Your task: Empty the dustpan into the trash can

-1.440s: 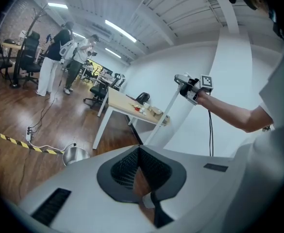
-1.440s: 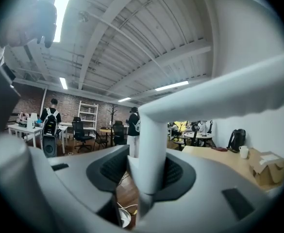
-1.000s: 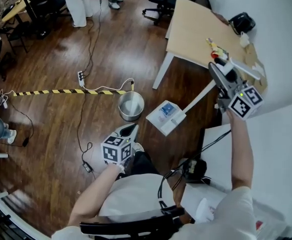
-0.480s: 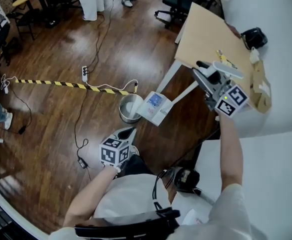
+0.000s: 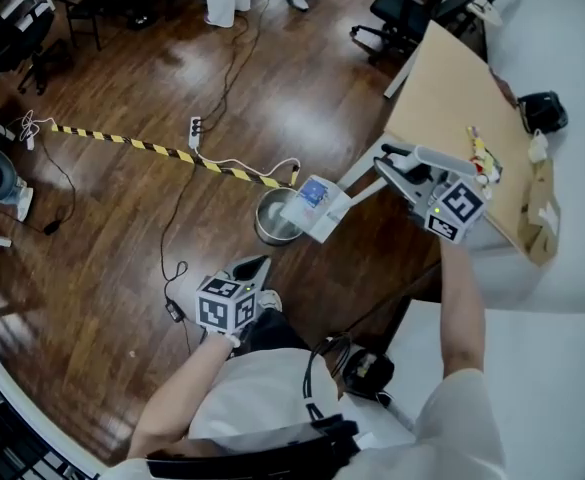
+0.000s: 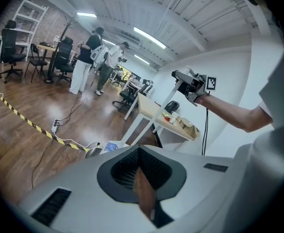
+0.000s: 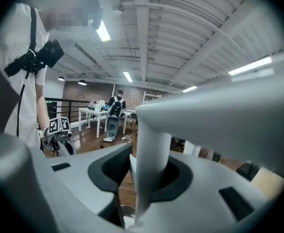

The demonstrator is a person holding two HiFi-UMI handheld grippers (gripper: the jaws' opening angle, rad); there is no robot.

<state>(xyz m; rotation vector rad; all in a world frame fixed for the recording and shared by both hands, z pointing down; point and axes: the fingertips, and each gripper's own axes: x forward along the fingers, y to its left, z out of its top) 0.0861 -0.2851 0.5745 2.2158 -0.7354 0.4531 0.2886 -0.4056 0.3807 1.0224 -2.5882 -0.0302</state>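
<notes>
A white dustpan with blue scraps in it hangs tilted over the right rim of the round metal trash can on the wood floor. Its long white handle runs up to my right gripper, which is shut on it. The jaws have just been closing with the handle between them. The can's rim shows just below that handle. My left gripper hovers near my body below the can, its jaws together and holding nothing. The dustpan and can appear small in the left gripper view.
A wooden table with small clutter stands behind the right arm. Yellow-black tape, a power strip and cables cross the floor left of the can. Office chairs and standing people are at the far end.
My right gripper has swung left and down, carrying the dustpan from the floor side right of the can to over its rim. The left gripper has shifted only a little.
</notes>
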